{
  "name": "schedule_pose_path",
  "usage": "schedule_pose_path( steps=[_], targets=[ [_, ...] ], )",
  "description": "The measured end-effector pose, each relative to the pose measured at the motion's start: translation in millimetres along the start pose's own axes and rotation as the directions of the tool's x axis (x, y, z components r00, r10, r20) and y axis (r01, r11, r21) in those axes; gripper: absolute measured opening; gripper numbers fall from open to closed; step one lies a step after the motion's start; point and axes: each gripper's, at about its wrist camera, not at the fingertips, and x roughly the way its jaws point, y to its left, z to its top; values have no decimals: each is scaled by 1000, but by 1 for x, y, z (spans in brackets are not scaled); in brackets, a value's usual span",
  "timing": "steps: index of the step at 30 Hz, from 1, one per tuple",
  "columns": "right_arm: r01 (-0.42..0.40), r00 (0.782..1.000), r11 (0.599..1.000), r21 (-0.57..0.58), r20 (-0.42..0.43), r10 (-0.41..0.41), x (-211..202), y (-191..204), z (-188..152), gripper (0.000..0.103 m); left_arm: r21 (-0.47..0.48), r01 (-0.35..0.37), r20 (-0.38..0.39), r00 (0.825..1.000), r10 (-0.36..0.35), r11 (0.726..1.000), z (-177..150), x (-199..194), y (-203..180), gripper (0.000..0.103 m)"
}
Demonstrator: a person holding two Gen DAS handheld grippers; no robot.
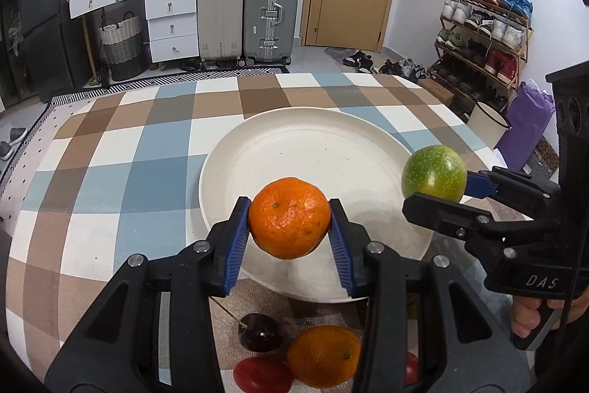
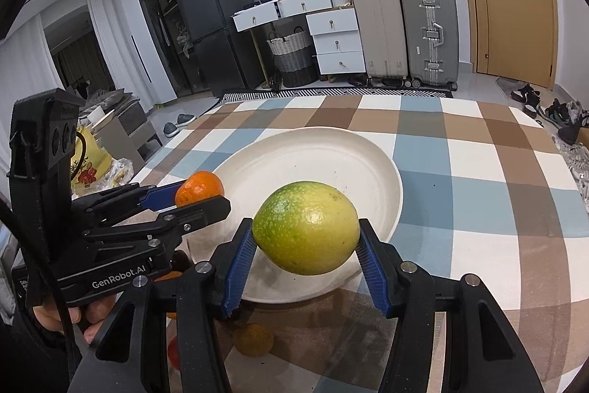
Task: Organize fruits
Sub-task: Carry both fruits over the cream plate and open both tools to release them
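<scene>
My left gripper (image 1: 290, 221) is shut on an orange mandarin (image 1: 289, 217), held above the near rim of a bare white plate (image 1: 316, 150). My right gripper (image 2: 306, 238) is shut on a green-yellow round fruit (image 2: 307, 227), held above the plate's (image 2: 313, 153) near edge. In the left wrist view the right gripper (image 1: 441, 188) holds that green fruit (image 1: 433, 172) over the plate's right rim. In the right wrist view the left gripper (image 2: 200, 196) holds the mandarin (image 2: 198, 187) at the plate's left rim.
On the checked tablecloth (image 1: 110, 172) near me lie a dark cherry (image 1: 259, 332), a second mandarin (image 1: 324, 356) and a red fruit (image 1: 261, 374). A small yellow-brown fruit (image 2: 254, 339) lies under the right gripper. Suitcases, drawers and a shoe rack stand beyond the table.
</scene>
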Motion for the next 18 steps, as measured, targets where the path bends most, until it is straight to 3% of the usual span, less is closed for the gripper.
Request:
schedule_pose_path(
  steps=[18],
  targets=[
    [9,1000,999,36,-30,-8,16,-9,-2,55,43,-25,-29,999,27,999,-7,16,-9,39]
  ],
)
